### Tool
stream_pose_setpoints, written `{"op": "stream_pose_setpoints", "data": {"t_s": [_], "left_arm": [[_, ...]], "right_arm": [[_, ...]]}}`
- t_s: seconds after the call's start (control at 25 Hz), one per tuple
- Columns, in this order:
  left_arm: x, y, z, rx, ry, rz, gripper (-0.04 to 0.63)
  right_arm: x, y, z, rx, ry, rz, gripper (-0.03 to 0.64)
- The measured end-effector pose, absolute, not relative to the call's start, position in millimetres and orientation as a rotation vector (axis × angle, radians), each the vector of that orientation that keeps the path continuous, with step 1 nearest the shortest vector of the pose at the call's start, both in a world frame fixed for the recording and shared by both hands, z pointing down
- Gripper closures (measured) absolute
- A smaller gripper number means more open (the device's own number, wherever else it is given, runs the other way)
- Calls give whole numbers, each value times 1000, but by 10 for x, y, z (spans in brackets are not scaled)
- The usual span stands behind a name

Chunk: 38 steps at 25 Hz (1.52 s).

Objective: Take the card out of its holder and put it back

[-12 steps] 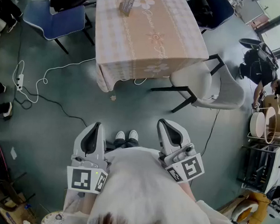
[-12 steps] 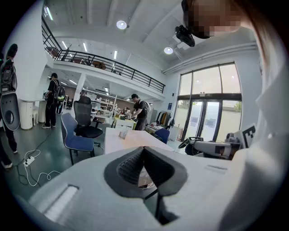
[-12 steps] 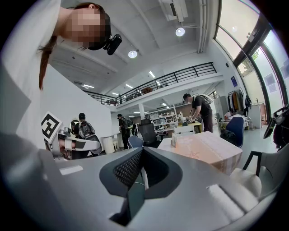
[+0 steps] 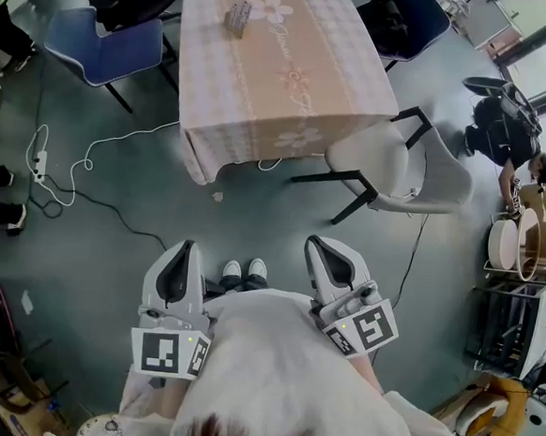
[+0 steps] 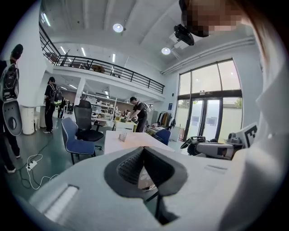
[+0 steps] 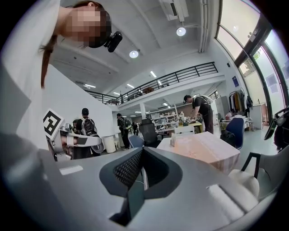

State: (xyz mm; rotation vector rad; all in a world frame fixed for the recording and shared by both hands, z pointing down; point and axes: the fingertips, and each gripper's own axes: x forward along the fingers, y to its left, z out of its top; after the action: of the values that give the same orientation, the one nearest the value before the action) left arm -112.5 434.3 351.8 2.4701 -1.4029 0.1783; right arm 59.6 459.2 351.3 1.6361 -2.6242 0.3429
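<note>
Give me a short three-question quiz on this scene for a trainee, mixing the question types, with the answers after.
1. Where on the table does the card holder stand? A) at the near edge B) in the centre C) near a far corner
2. True or false: the right tool is gripping the card holder.
3. Fill in: the left tool has its jaws ___.
Key: 1 C; 2 false, its jaws are shut on nothing; 3 shut.

One table (image 4: 302, 83), four chairs (image 4: 103, 47), one holder (image 4: 237, 17)
</note>
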Motion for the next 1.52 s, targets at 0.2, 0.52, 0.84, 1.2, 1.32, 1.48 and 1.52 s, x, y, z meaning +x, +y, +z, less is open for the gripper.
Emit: {"op": "stream_pose_setpoints", "data": {"t_s": [0.2,0.52,0.84,1.2,1.32,1.48,1.52], "left_arm": [[-918,4432,3488,2500,-1393,151,595],[-410,4681,3483,2594,-1263,127,595],[-558,4564,3503,2576,-1286,113,595],[-888,4091,3293,2624,-1276,92,595],[-989,3924,3218,2645,-1268,80,595],[-1060,3779,3239,2662,-1249,82,595],[-1083,3747,3267,2665,-1247,90,595]], "right_arm": [[646,4694,3457,1587,-2698,332,618],[858,4819,3457,1587,-2716,274,618],[727,4740,3501,1552,-2714,286,618],[346,4281,3278,1580,-2739,222,618],[207,4129,3207,1586,-2756,210,618],[131,4000,3251,1614,-2738,212,618],[121,3979,3287,1626,-2725,218,618]]}}
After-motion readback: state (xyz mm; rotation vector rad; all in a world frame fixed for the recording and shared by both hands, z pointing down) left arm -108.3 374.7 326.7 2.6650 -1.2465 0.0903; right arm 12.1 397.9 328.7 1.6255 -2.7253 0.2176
